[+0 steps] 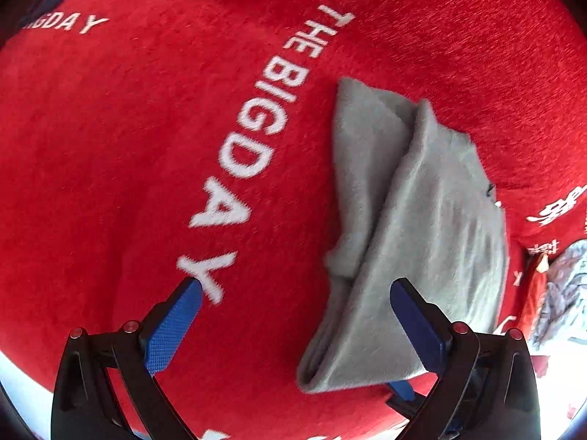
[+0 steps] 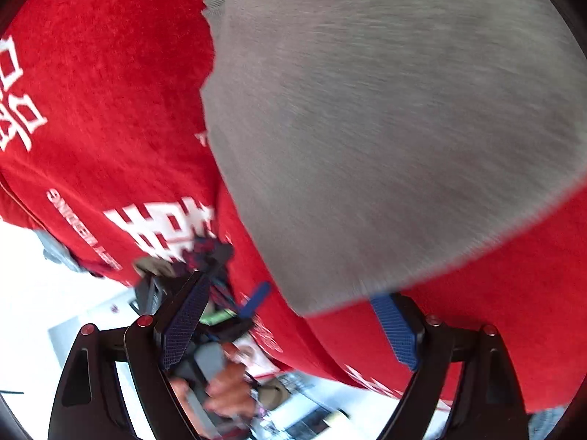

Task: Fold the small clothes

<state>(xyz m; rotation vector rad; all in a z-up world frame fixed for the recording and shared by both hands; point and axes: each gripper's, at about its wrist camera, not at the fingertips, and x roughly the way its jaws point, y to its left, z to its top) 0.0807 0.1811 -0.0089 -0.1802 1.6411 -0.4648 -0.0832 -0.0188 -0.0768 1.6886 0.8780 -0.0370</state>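
Both jaws wide, apparently empty.

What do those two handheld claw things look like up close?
Both the left gripper and the right gripper have black frames with cut-out openings, small red round studs at the joints, and two flat blue fingers with a fine gridded texture.

— Item under inspection?
— One grey garment (image 1: 414,227), soft knit, folded over itself with a raised crease along its length and layered edges at one end.
— Position?
— Flat on the red blanket (image 1: 128,154), just beside its white "THE BIG DAY" lettering (image 1: 256,146).
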